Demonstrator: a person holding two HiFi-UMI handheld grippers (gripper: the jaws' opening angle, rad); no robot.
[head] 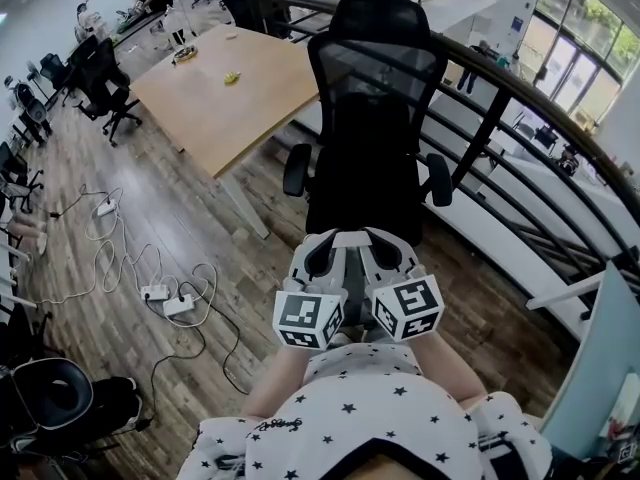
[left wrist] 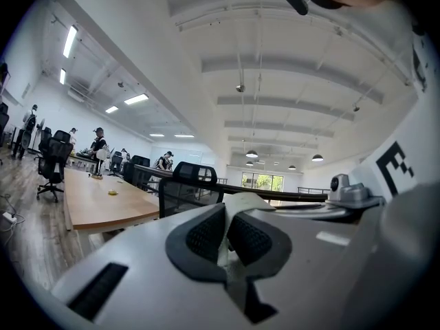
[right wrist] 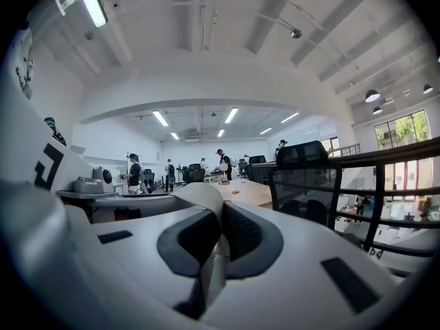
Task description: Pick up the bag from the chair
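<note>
Since the left gripper (left wrist: 225,236) and right gripper (right wrist: 218,236) each pinch one thin white fabric strip (left wrist: 249,201), it may slip free. Uneven pulling between them would cause that.

Black mesh chair (head: 375,78), matt wooden table (head: 215,98), smooth white strap (right wrist: 197,192).

No legible text: only square markers on the cubes (head: 310,318), illegibly small script on the shirt (head: 276,424)
</note>
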